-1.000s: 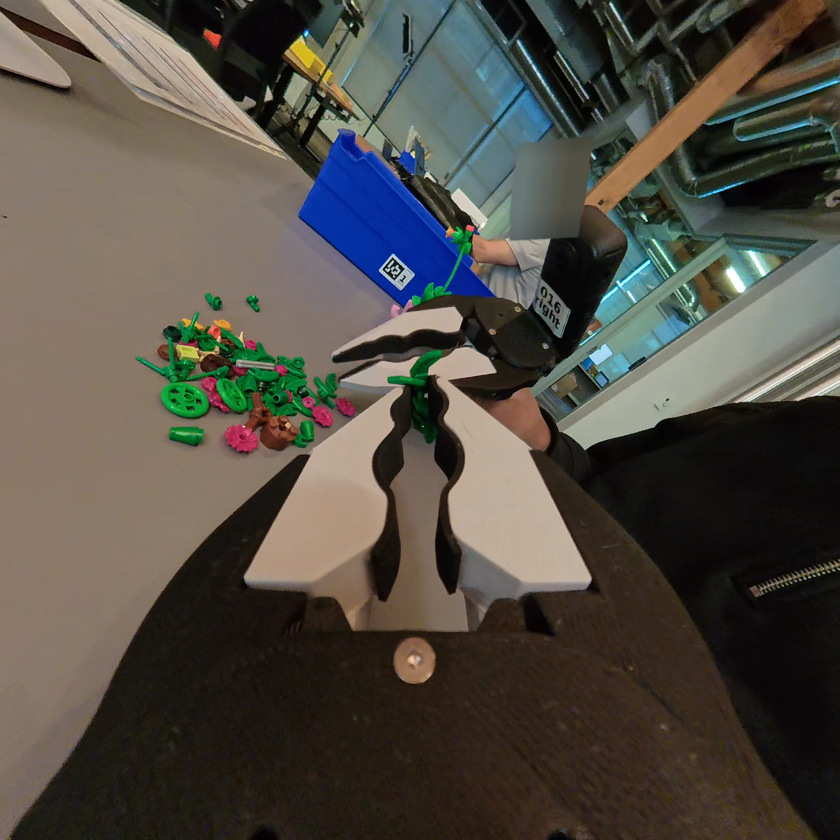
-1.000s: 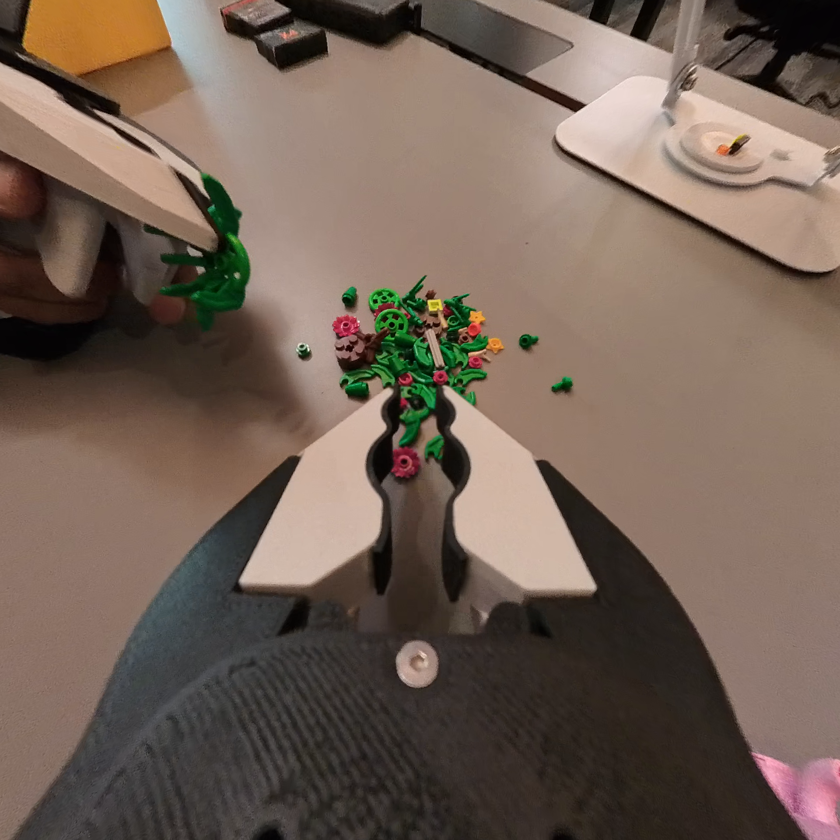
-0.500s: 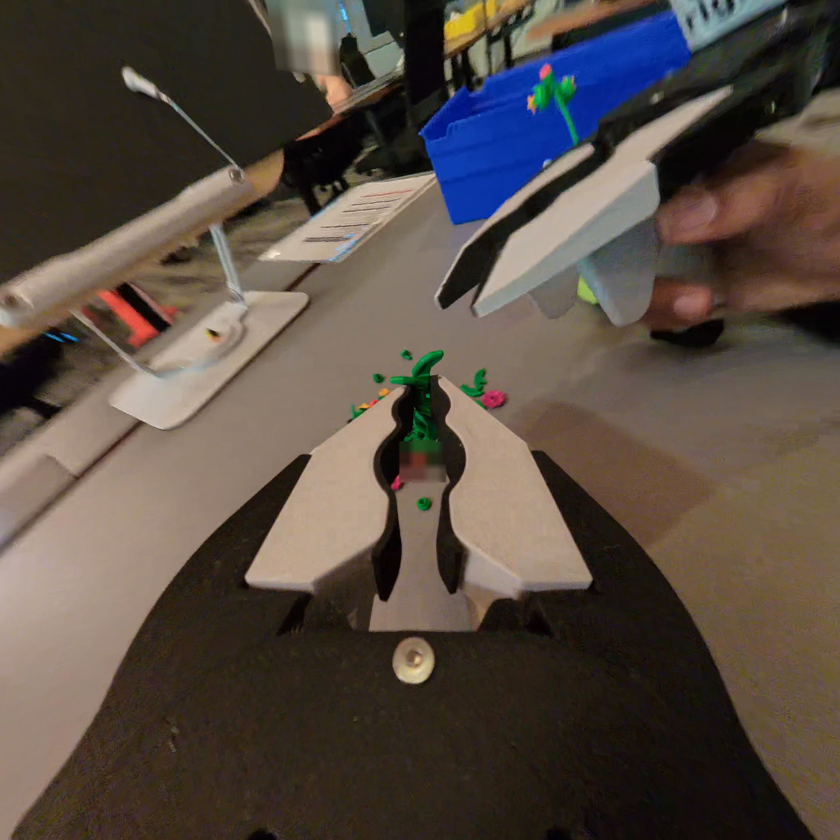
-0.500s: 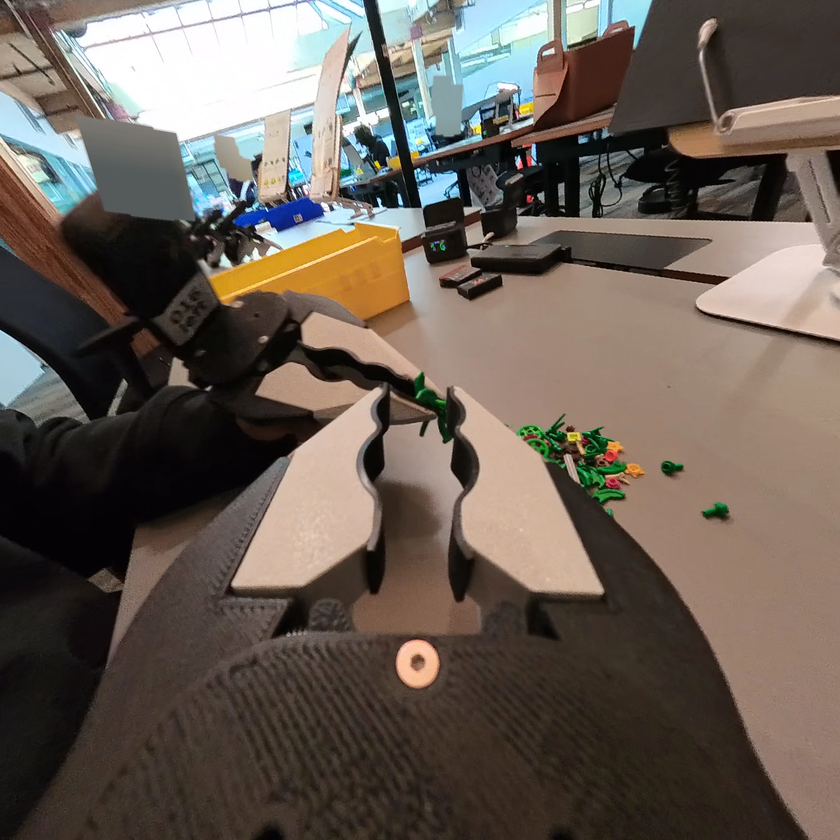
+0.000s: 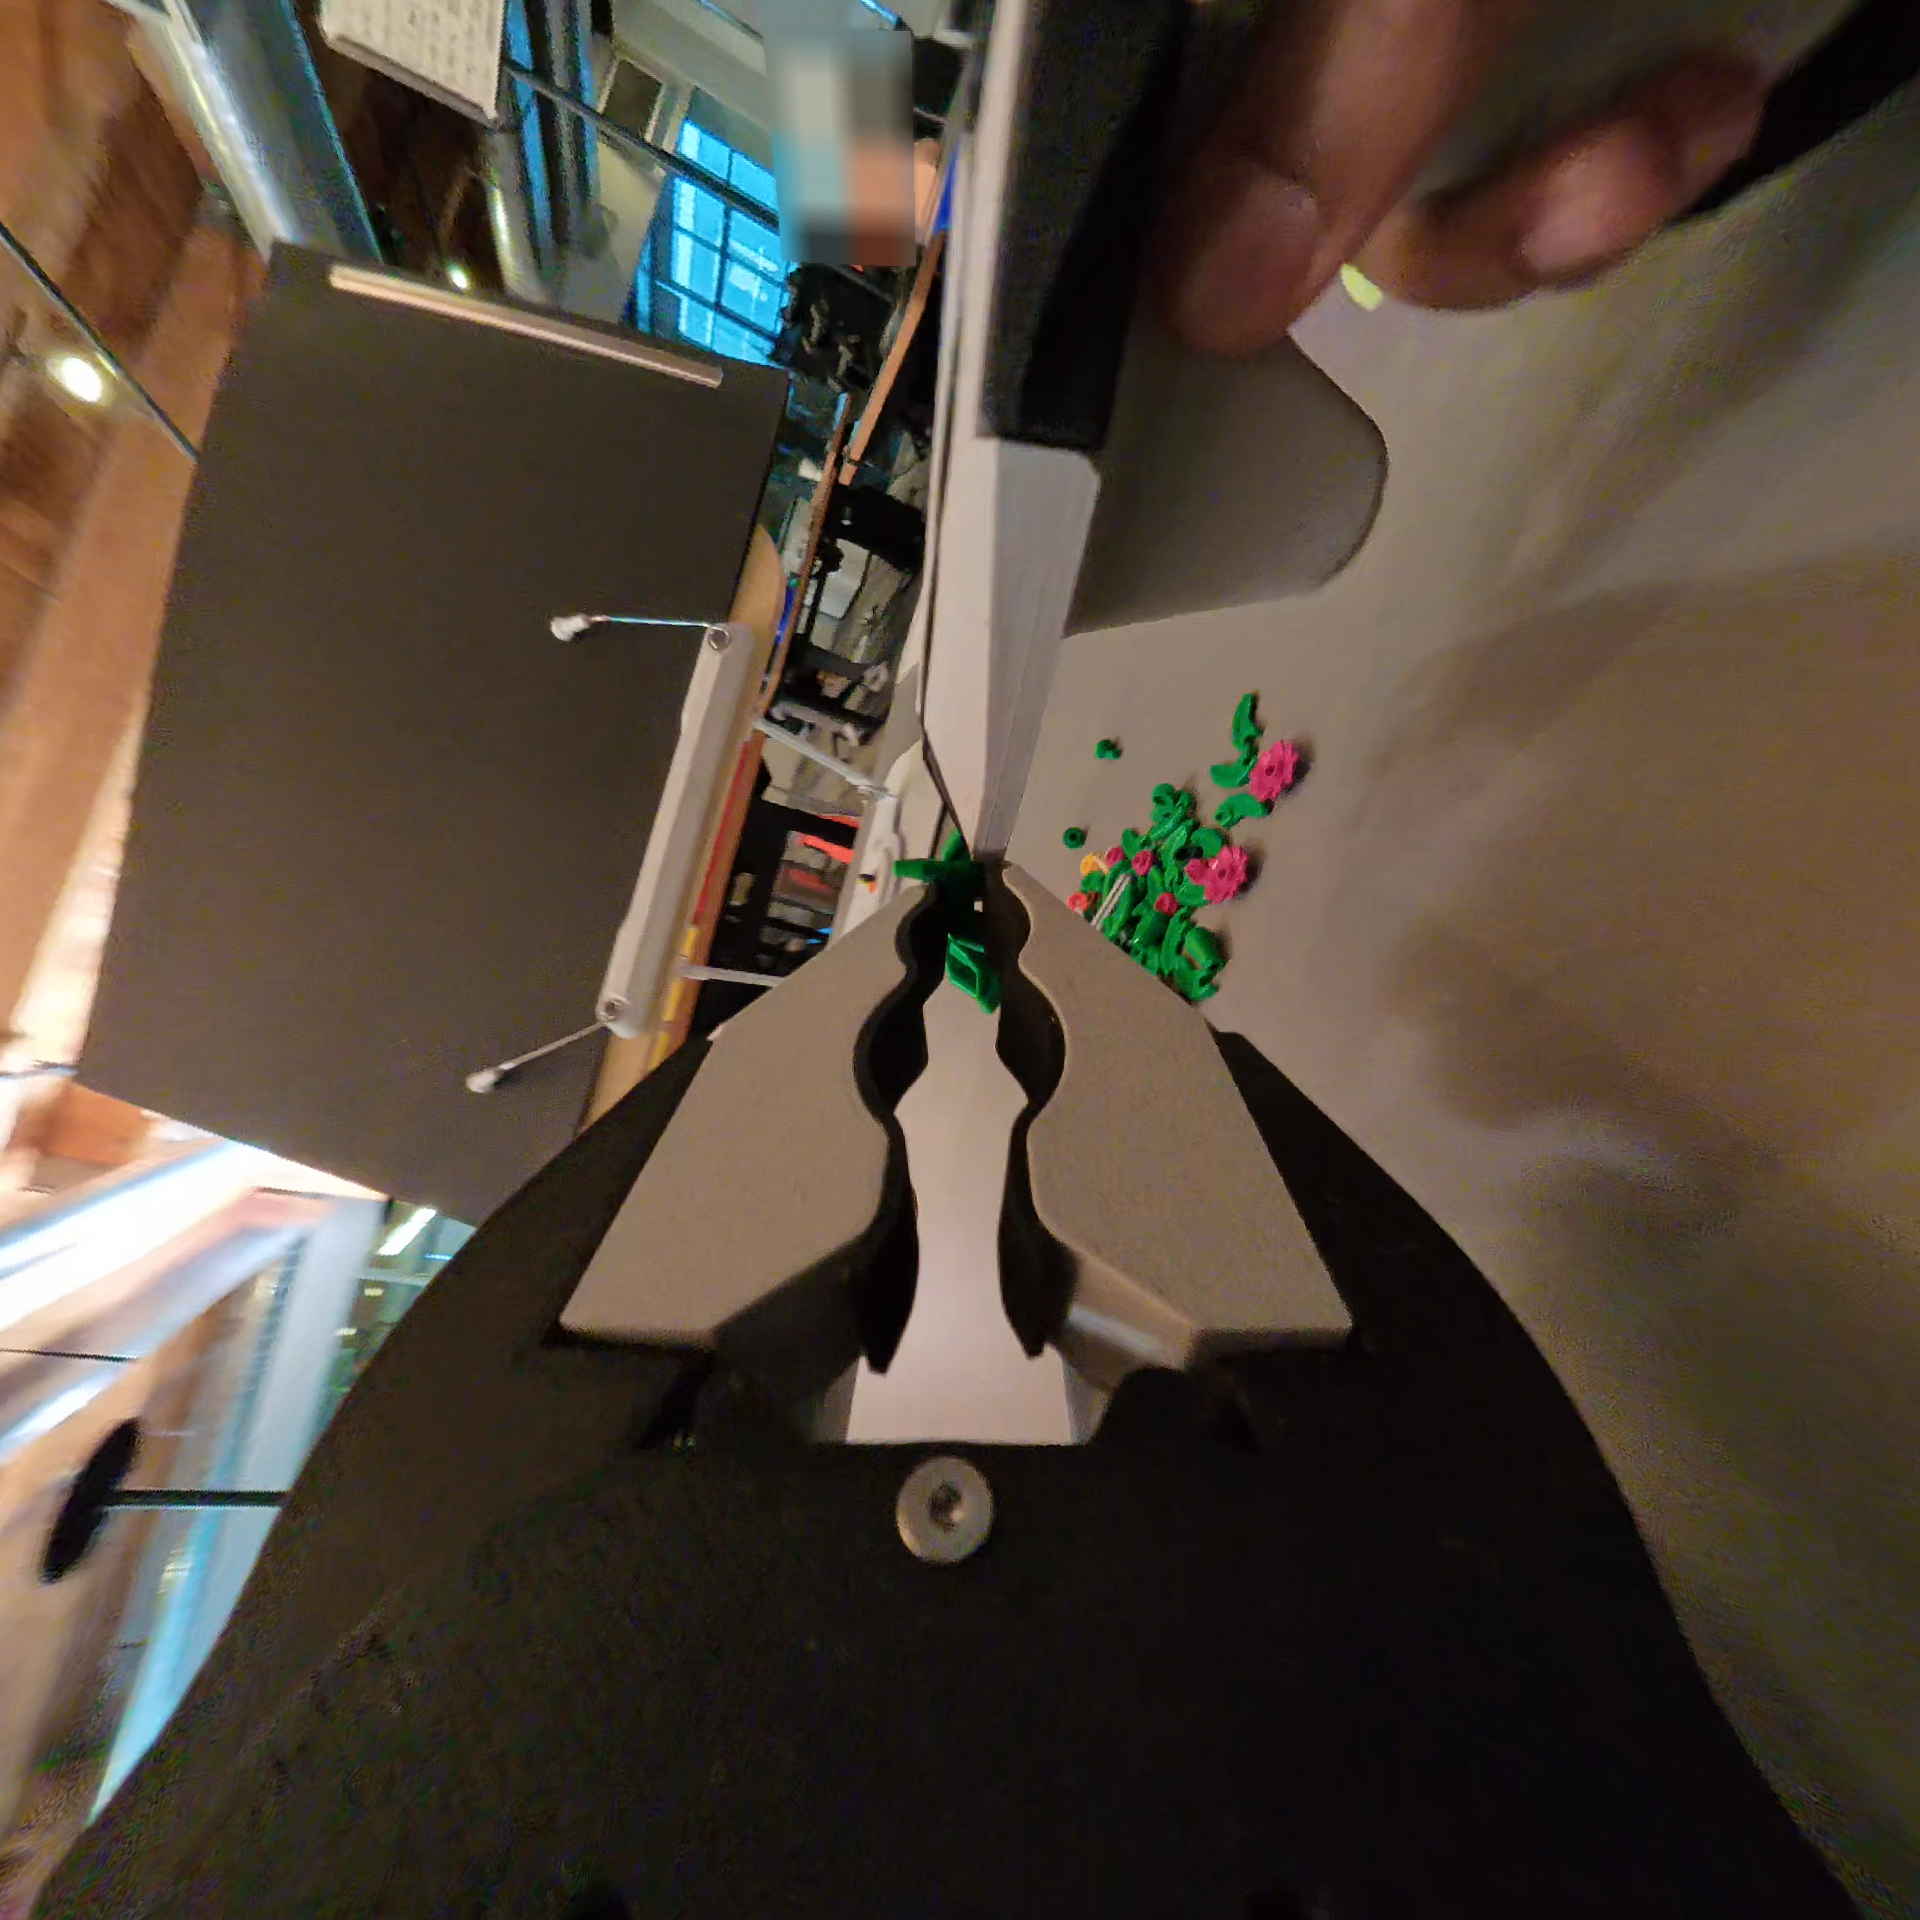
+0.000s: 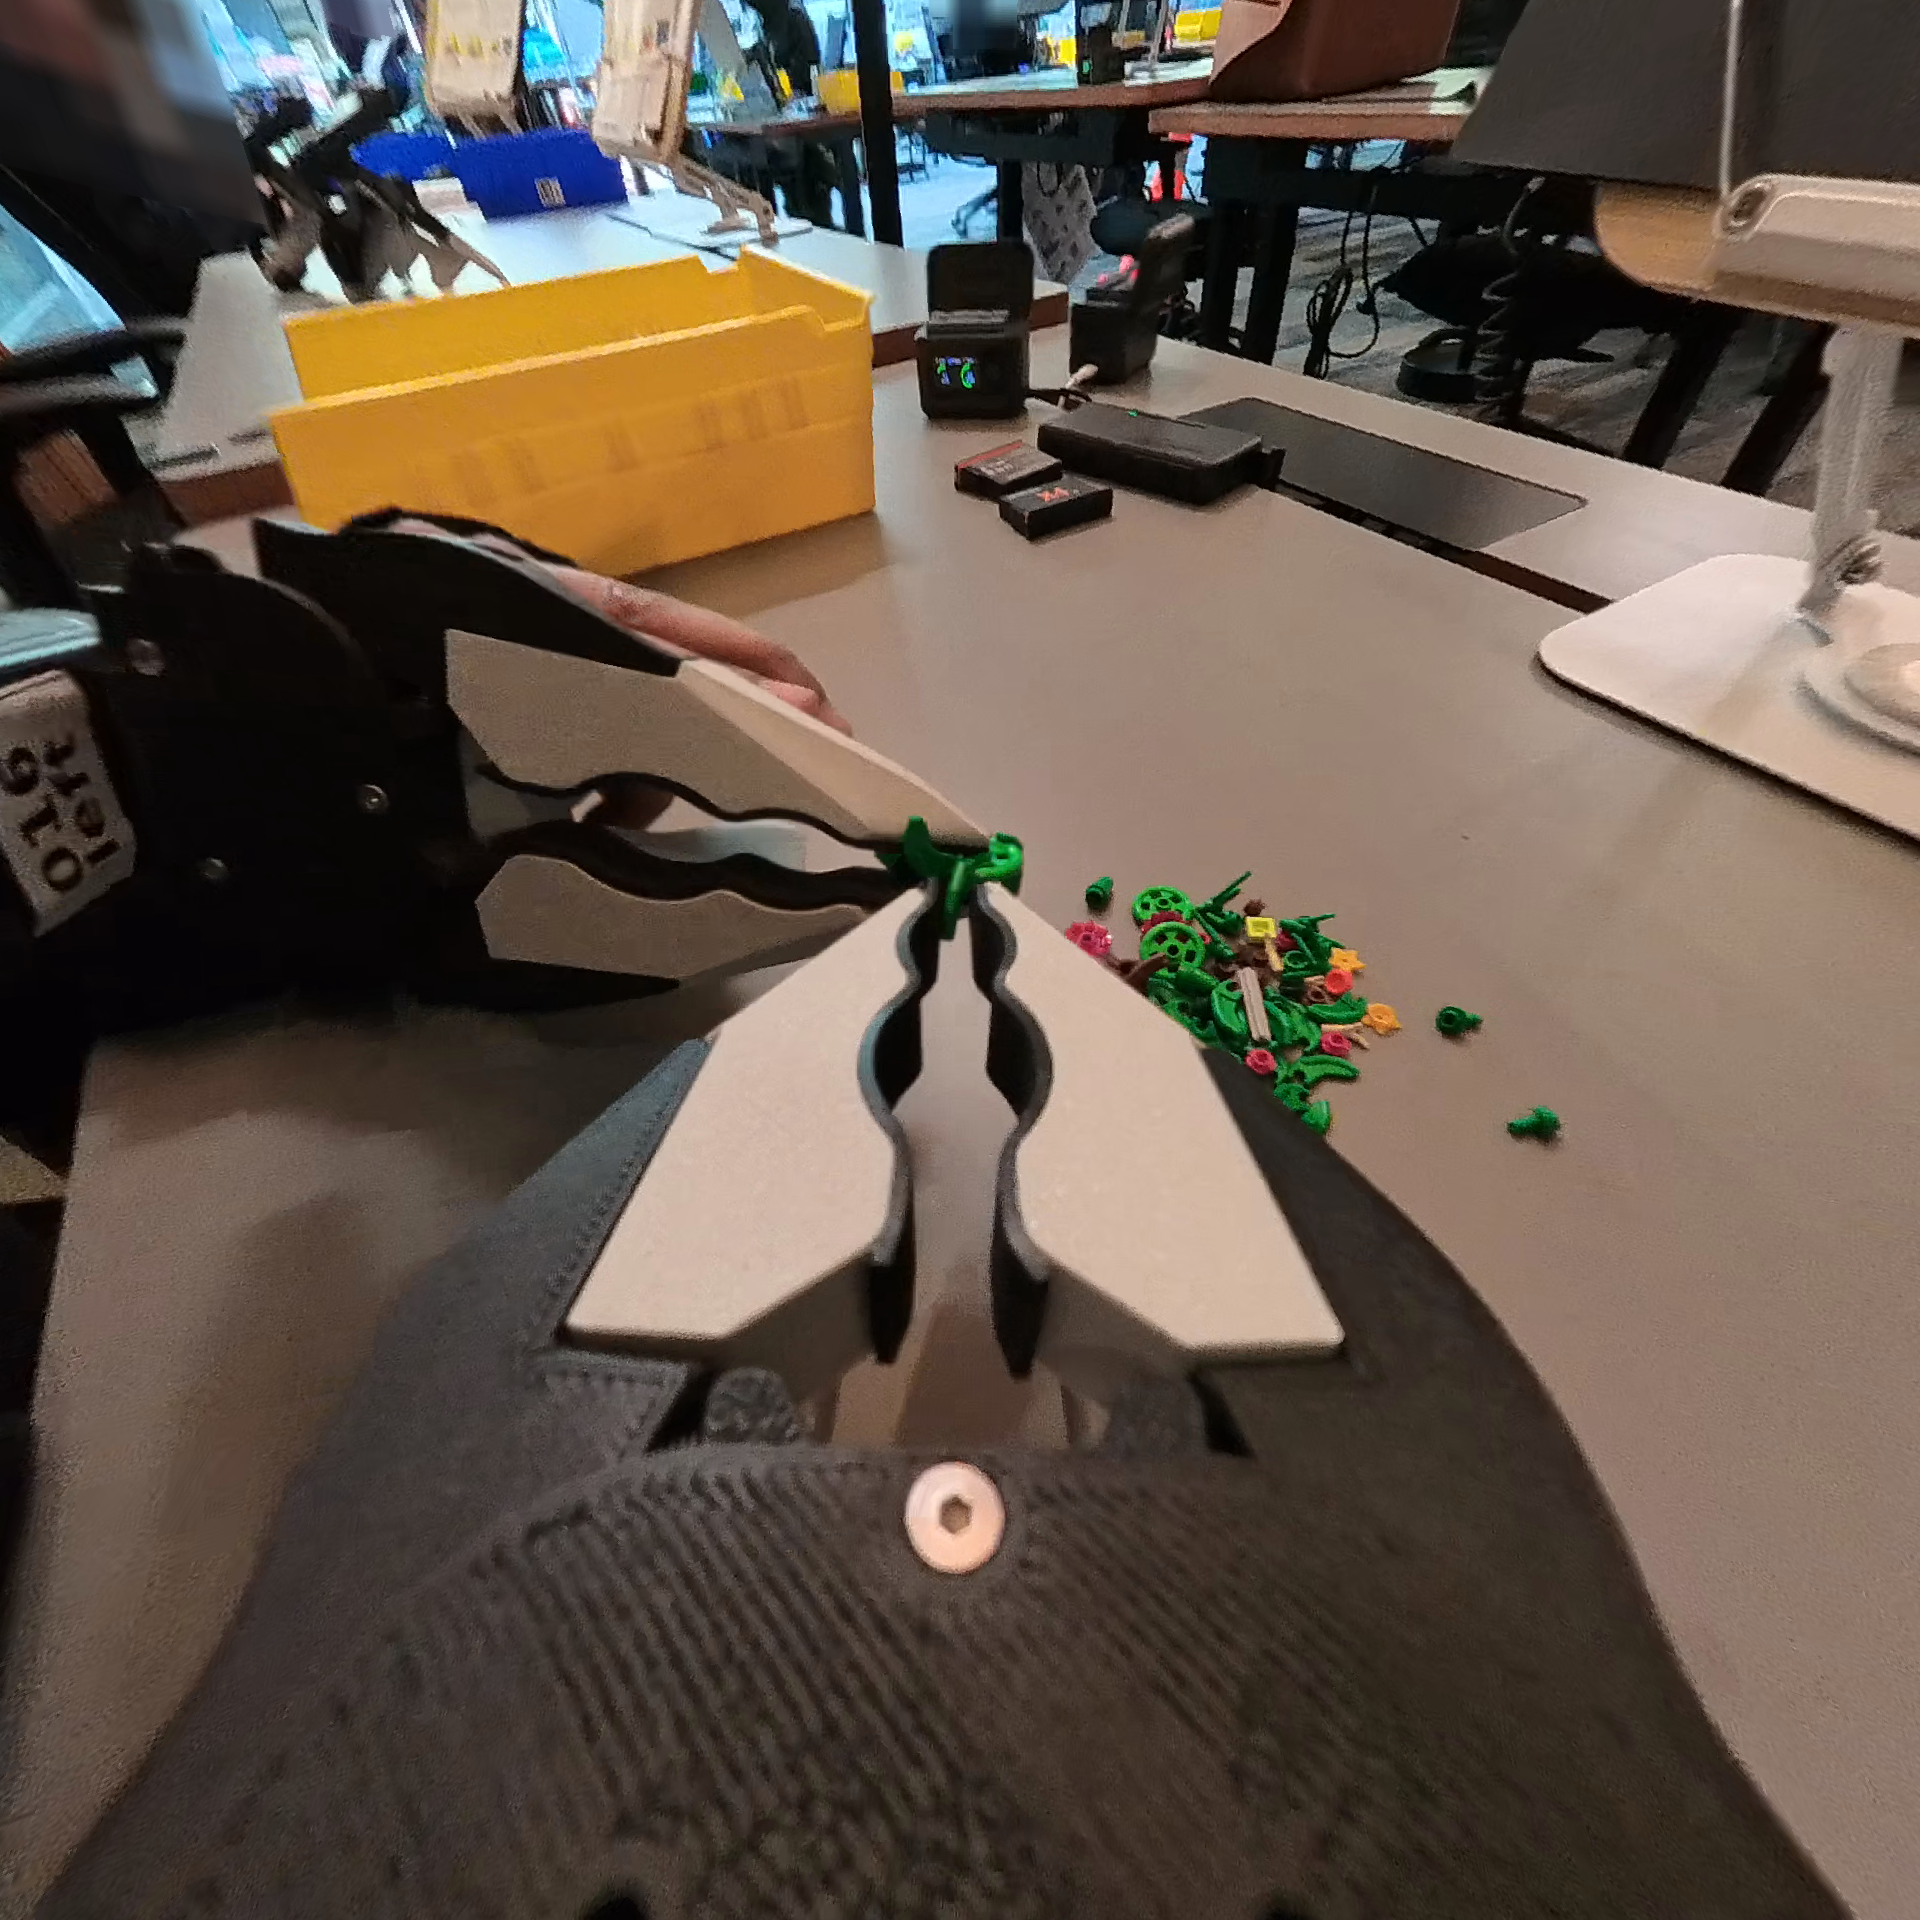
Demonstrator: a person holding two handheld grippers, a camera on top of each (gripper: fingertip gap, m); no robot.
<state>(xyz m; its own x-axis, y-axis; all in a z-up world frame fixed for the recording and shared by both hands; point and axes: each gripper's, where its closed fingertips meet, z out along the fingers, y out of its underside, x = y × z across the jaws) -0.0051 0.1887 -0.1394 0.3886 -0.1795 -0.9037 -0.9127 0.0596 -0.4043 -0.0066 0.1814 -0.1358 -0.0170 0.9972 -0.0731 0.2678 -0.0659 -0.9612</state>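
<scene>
Bin (image 6: 582, 416), yellow, contents hidden, behind both claws' shared green sprig (image 6: 951, 868).

Your left wrist view: dim, warm cast, motion blur lower left, hand (image 5: 1455, 177) upper right out of focus | right wrist view: brighter, windows glare upper left, soft table (image 6: 1351, 727) shadows, edges bowed.

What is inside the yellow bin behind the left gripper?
Nothing can be told: the yellow bin shows only its outer walls and rim from this low angle. Its interior is hidden, beyond the left gripper.
</scene>
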